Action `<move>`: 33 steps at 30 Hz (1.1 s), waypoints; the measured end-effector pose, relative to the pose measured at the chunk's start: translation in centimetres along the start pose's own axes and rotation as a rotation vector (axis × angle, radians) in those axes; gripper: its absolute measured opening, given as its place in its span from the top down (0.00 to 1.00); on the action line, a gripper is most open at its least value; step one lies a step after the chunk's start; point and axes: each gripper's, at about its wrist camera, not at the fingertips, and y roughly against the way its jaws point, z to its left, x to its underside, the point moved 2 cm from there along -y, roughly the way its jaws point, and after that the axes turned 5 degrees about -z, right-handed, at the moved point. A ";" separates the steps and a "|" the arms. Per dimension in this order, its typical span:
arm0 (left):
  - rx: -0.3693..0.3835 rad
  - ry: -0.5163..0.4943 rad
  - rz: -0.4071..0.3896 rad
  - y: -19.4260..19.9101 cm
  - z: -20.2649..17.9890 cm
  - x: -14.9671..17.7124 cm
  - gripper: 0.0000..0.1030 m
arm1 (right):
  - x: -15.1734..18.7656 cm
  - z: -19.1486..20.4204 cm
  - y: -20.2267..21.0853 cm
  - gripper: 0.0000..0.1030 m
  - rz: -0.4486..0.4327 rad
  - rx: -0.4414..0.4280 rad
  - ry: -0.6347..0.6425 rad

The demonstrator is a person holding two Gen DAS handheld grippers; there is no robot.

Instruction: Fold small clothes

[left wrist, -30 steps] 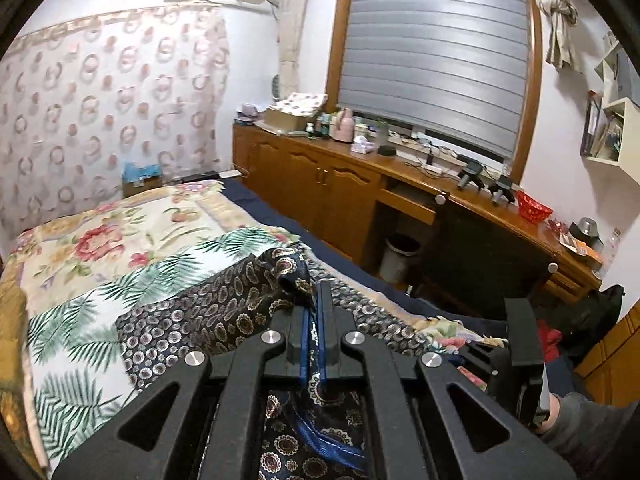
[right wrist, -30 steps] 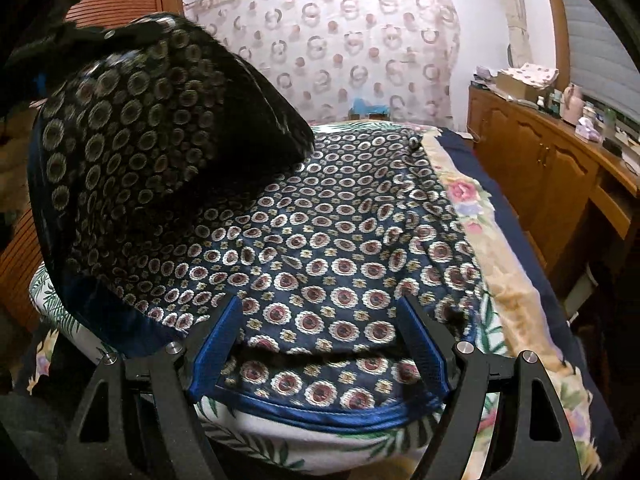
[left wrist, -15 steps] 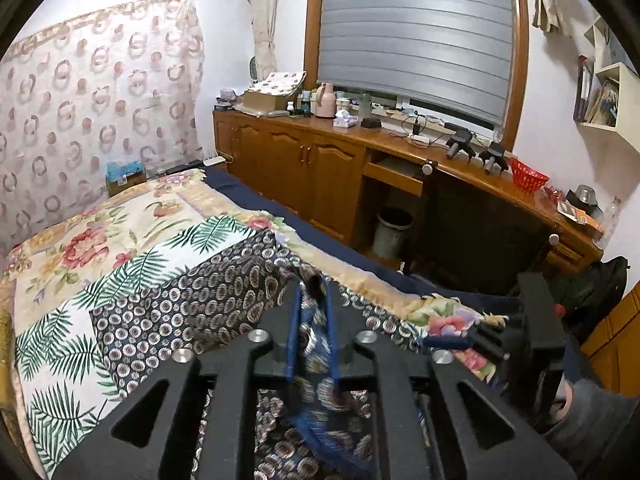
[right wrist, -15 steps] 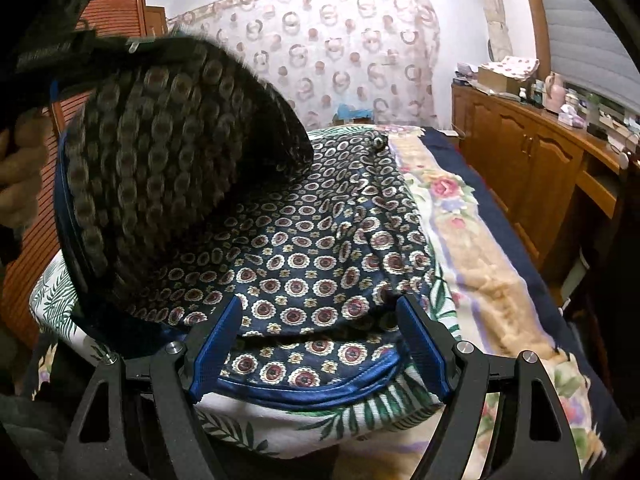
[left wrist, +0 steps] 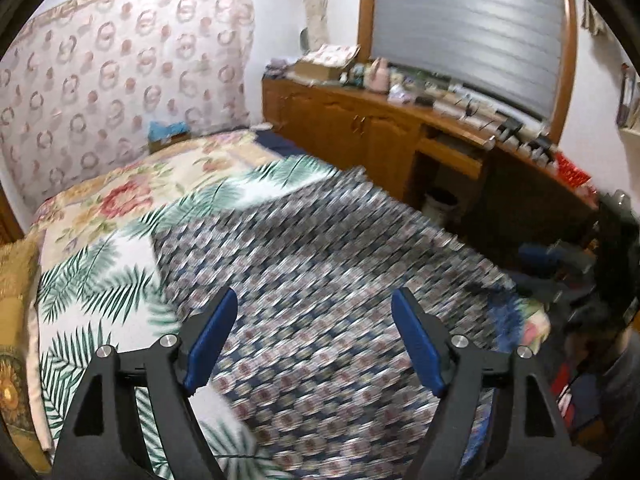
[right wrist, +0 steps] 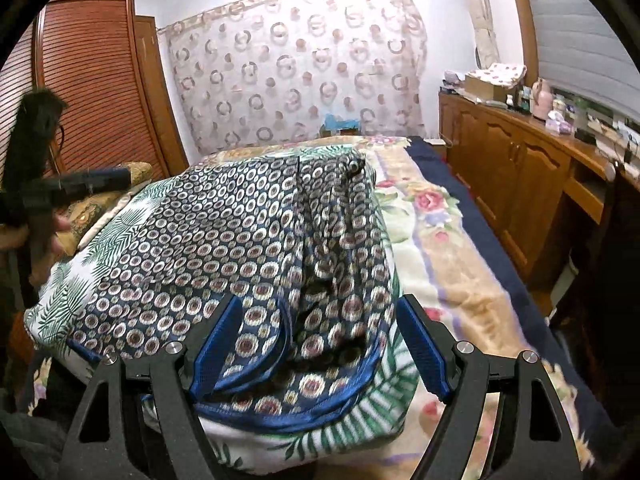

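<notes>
A dark blue garment with a round medallion print and a blue hem (right wrist: 240, 248) lies on the bed, one half folded over the other, with a rumpled ridge down its right side. It also shows, blurred, in the left wrist view (left wrist: 320, 280). My right gripper (right wrist: 318, 340) is open and empty, just above the garment's near hem. My left gripper (left wrist: 314, 336) is open and empty above the cloth. It also shows at the left of the right wrist view (right wrist: 72, 188), held beside the bed.
The bed (right wrist: 440, 240) has a floral and palm-leaf blanket. A wooden cabinet and desk (left wrist: 400, 132) with clutter run along the right. A slatted wardrobe (right wrist: 96, 92) stands at the left. A patterned curtain (right wrist: 296, 68) hangs behind the bed.
My left gripper has opened and let go of the lifted edge. The flap has dropped onto the rest of the garment. The left gripper has drawn back; the right stays open.
</notes>
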 end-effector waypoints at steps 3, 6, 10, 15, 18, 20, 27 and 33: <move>-0.035 0.024 0.039 -1.5 1.9 1.4 0.22 | -1.4 0.1 -1.1 0.21 -0.002 -0.001 0.028; -0.044 0.053 0.064 -2.5 3.5 2.1 0.22 | -3.4 0.0 -2.6 0.21 -0.003 -0.018 0.035; -0.071 0.064 0.087 -3.7 5.1 2.6 0.22 | -5.7 -0.1 -4.7 0.21 -0.006 -0.035 0.043; -0.084 0.076 0.108 -5.3 7.1 2.6 0.22 | -8.3 -0.4 -8.5 0.21 0.005 -0.056 0.056; -0.096 0.090 0.119 -6.3 8.2 2.5 0.22 | -9.3 -0.7 -10.6 0.21 0.016 -0.060 0.064; -0.110 0.091 0.128 -7.0 8.6 2.4 0.22 | -10.0 -0.7 -12.1 0.21 0.027 -0.068 0.070; -0.084 0.108 0.153 -8.8 9.2 2.7 0.22 | -12.1 -0.4 -16.7 0.23 0.071 -0.087 0.095; -0.110 0.073 0.170 -9.0 8.3 2.8 0.18 | -14.0 0.3 -20.3 0.26 0.115 -0.114 0.106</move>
